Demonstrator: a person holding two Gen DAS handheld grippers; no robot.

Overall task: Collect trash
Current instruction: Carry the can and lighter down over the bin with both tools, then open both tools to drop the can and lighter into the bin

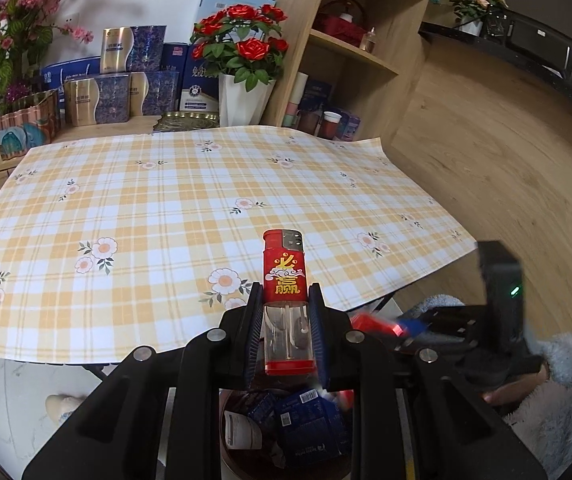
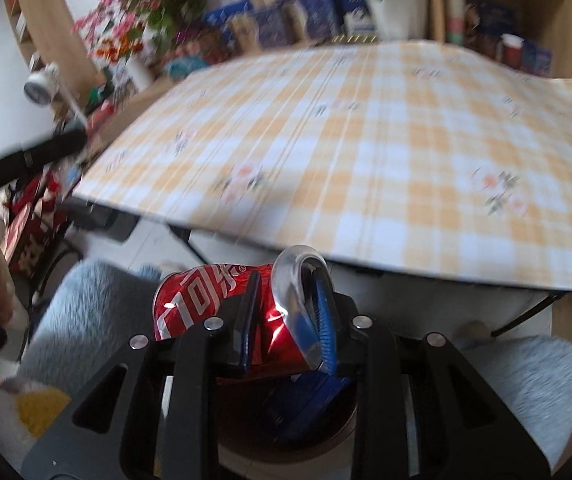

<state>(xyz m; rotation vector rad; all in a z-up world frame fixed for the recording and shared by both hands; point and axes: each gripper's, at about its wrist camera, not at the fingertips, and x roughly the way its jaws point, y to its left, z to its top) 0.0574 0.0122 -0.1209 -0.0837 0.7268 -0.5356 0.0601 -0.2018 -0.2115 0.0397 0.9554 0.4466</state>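
My left gripper (image 1: 285,296) is shut on a red lighter (image 1: 285,276) with a clear lower body, held upright between the blue pads. Below it sits a brown round bin (image 1: 246,456) holding blue packets and a white label. In the right wrist view my right gripper (image 2: 286,280) is shut on a crushed red cola can (image 2: 190,300), which lies sideways with its silver end toward the right pad. The same bin (image 2: 342,432) is under it, with blue trash inside. The right gripper also shows at the right of the left wrist view, blurred.
A table under a yellow checked cloth with flowers (image 1: 190,200) fills the middle. Behind it stand boxes, a vase of red roses (image 1: 242,92) and a wooden shelf (image 1: 350,44). A person's fluffy pale sleeves (image 2: 86,312) flank the grippers. White floor lies under the table edge.
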